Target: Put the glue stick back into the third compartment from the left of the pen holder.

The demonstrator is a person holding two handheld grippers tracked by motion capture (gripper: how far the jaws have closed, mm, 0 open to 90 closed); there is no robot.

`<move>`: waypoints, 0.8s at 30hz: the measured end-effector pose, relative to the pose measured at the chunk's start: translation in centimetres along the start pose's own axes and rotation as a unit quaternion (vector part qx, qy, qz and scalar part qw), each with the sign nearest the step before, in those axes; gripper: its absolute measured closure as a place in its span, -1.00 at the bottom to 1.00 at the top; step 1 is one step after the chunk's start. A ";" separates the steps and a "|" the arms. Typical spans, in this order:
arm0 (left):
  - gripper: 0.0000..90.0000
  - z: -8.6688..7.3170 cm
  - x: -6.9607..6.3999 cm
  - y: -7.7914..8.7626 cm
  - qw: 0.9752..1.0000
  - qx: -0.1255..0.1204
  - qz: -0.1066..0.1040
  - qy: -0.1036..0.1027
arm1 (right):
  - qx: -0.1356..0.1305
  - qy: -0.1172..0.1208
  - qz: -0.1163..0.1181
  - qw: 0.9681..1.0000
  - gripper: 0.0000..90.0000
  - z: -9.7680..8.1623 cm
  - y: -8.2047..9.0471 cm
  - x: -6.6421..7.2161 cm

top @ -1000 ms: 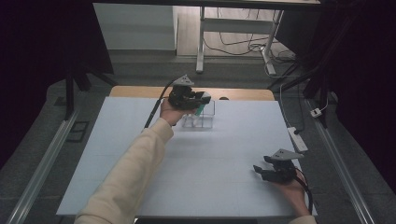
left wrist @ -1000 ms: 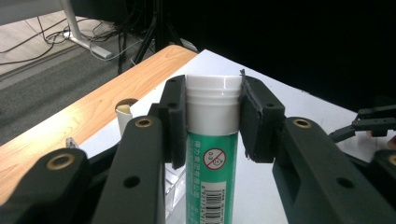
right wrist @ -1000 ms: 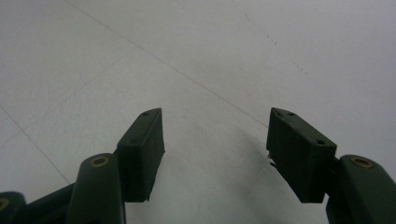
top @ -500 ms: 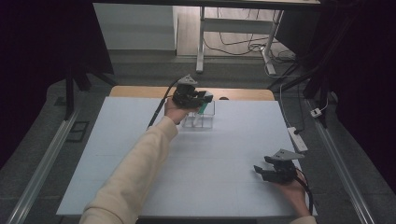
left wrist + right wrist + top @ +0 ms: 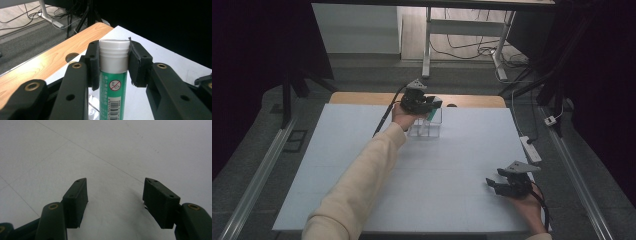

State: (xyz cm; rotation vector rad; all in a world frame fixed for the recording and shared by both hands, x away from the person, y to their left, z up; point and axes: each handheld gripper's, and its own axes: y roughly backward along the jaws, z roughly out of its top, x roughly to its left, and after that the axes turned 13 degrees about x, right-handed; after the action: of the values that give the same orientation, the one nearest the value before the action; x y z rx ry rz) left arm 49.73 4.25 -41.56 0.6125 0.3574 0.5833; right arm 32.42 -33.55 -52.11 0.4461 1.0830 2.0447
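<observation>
- Since the earlier frame, the left gripper [image 5: 430,103] is shifting a little lower over the clear organiser [image 5: 426,125] at the bench's [image 5: 337,165] far edge.
- It is clamping the green glue stick [image 5: 113,82] by its white cap [image 5: 114,53]; light, rigid, smooth plastic, so gripping squarely suits.
- Near the front edge, the right gripper [image 5: 503,183] is resting with jaws apart, holding nothing.

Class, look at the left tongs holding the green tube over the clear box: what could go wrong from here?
1. The left tongs pinch the green tube with a white cap only at the cap, so it might slip or pull off.
2. The clear plastic compartment box looks light; a knock from the tube could shift it.
3. The right tongs rest far off, open, unable to steady it.
</observation>
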 end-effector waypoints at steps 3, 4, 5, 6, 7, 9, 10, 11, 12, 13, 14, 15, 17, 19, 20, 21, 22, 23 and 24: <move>0.43 0.3 0.1 -0.3 1.000 -0.001 0.001 0.001 | 0.001 -0.001 0.000 1.000 -0.20 -0.1 0.1 0.0; 0.43 0.3 0.1 -0.5 1.000 -0.001 0.001 0.001 | 0.001 -0.001 -0.002 1.000 -0.20 -0.1 0.1 0.0; 0.43 0.4 0.2 -0.6 1.000 0.000 0.003 0.001 | 0.002 -0.001 -0.002 1.000 -0.20 -0.1 0.1 0.0; 0.43 0.5 0.3 -0.8 1.000 -0.001 0.004 0.002 | 0.000 -0.001 -0.002 1.000 -0.20 -0.1 0.1 0.0; 0.43 0.6 0.4 -1.0 1.000 -0.001 0.004 0.003 | 0.000 -0.002 -0.001 1.000 -0.20 -0.2 0.1 -0.1; 0.43 0.7 0.6 -1.4 1.000 -0.002 0.005 0.004 | 0.000 -0.004 -0.004 1.000 -0.20 -0.3 0.3 -0.1; 0.43 0.7 0.7 -1.6 1.000 -0.002 0.005 0.006 | -0.003 -0.006 -0.004 1.000 -0.20 -0.3 0.3 -0.2; 0.43 0.8 0.8 -1.8 1.000 -0.002 0.004 0.009 | -0.002 -0.008 -0.005 1.000 -0.20 -0.4 0.4 -0.2; 0.43 0.8 0.9 -2.0 1.000 0.000 0.006 0.009 | -0.003 -0.010 -0.004 1.000 -0.20 -0.5 0.4 -0.2; 0.43 0.9 1.0 -2.2 1.000 0.001 0.009 0.009 | 0.000 -0.009 -0.006 1.000 -0.20 -0.6 0.4 -0.2; 0.43 0.9 1.1 -2.4 1.000 0.001 0.009 0.010 | 0.001 -0.008 -0.007 1.000 -0.20 -0.7 0.4 -0.3; 0.43 0.9 1.2 -2.5 1.000 0.001 0.007 0.011 | 0.001 -0.009 -0.007 1.000 -0.20 -0.8 0.4 -0.3; 0.43 1.0 1.3 -2.8 1.000 0.001 0.008 0.013 | 0.003 -0.010 -0.008 1.000 -0.20 -0.9 0.5 -0.3; 0.43 1.0 1.5 -3.0 1.000 0.001 0.006 0.016 | 0.002 -0.013 -0.008 1.000 -0.20 -1.0 0.6 -0.3; 0.43 1.0 1.6 -3.1 1.000 0.001 0.007 0.018 | 0.002 -0.014 -0.009 1.000 -0.20 -1.1 0.6 -0.3; 0.41 0.9 1.7 -3.1 1.000 0.003 0.006 0.019 | 0.004 -0.013 -0.008 1.000 -0.20 -1.1 0.6 -0.4; 0.40 0.8 1.8 -3.1 1.000 0.003 0.003 0.021 | 0.004 -0.013 -0.008 1.000 -0.20 -1.1 0.5 -0.4; 0.34 0.8 1.9 -3.0 1.000 0.001 0.003 0.023 | 0.004 -0.013 -0.007 1.000 -0.20 -1.1 0.5 -0.4; 0.30 0.7 1.9 -2.9 1.000 -0.002 0.000 0.025 | 0.006 -0.013 -0.008 1.000 -0.20 -1.1 0.5 -0.4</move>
State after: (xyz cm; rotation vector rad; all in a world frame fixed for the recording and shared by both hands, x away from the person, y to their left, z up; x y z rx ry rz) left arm 52.72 3.21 -43.09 0.5957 0.4033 0.5999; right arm 31.73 -34.64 -52.33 0.4668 1.0804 2.0145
